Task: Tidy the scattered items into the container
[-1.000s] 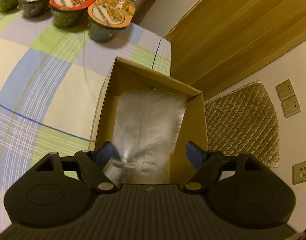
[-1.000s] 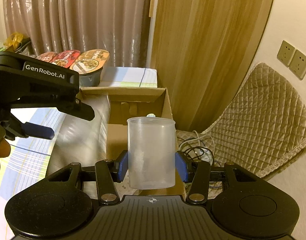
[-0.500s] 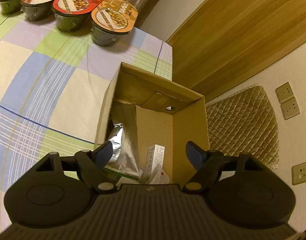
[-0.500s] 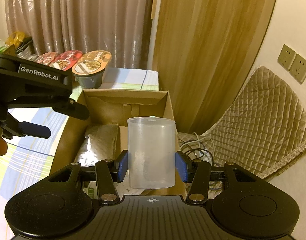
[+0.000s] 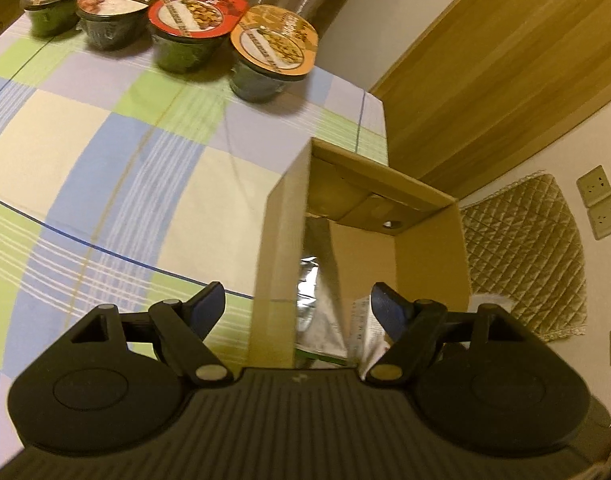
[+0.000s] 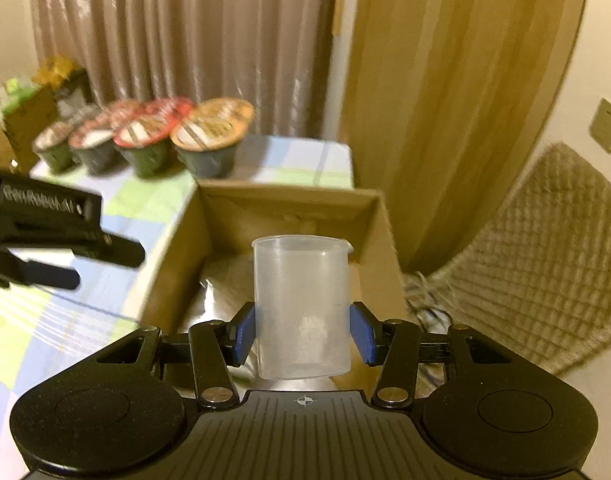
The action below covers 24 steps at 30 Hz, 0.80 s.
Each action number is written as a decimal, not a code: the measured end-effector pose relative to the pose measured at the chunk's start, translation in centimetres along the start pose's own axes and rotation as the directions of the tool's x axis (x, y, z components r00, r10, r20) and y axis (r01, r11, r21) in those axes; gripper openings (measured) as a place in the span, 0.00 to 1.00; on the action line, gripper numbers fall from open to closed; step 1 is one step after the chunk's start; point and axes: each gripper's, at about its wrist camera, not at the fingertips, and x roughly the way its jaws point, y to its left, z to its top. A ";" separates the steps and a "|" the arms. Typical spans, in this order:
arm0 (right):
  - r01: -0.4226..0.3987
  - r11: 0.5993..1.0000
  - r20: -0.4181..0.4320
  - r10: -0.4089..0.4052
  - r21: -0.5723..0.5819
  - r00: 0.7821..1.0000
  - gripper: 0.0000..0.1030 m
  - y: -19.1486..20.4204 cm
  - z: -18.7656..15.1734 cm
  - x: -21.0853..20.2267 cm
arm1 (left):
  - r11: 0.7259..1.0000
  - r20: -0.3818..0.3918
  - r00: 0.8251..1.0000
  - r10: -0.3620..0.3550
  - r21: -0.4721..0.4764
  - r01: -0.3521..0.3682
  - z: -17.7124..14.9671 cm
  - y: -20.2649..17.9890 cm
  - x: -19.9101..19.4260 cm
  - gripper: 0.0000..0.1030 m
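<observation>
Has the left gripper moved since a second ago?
Yes. The left gripper has shifted left off the cardboard box, now straddling its left wall.

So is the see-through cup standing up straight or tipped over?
Upright. The clear cup has its open rim on top, pinched between the right tongs above the cardboard box.

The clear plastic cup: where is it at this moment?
In the right wrist view, the clear plastic cup stands upright between the right tongs, held above the open cardboard box.
</observation>
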 end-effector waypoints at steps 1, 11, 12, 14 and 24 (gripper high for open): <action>-0.009 1.000 0.008 0.009 -0.009 1.000 0.57 0.2 0.1 0.0 | 1.000 0.001 1.000 0.001 0.001 -0.001 0.0 0.2 -0.1 0.74; 0.040 0.999 -0.002 -0.040 -0.013 0.999 0.86 0.7 -1.9 -1.6 | 1.000 0.013 1.000 0.011 0.014 -0.011 -1.0 1.3 -0.9 0.74; 0.039 0.999 -0.007 -0.039 -0.004 0.999 0.86 0.6 -2.5 -2.1 | 1.000 0.015 1.000 0.014 0.022 -0.014 -1.3 1.5 -1.1 0.76; 0.038 0.999 -0.017 -0.037 0.005 0.999 0.86 0.7 -3.8 -2.9 | 0.999 0.023 0.999 0.026 0.038 -0.026 -2.0 1.8 -1.7 0.78; 0.051 0.996 -0.023 -0.049 0.070 0.999 0.86 1.8 -8.6 -8.8 | 0.986 0.095 0.995 0.039 0.156 -0.054 -7.7 1.9 -6.6 0.91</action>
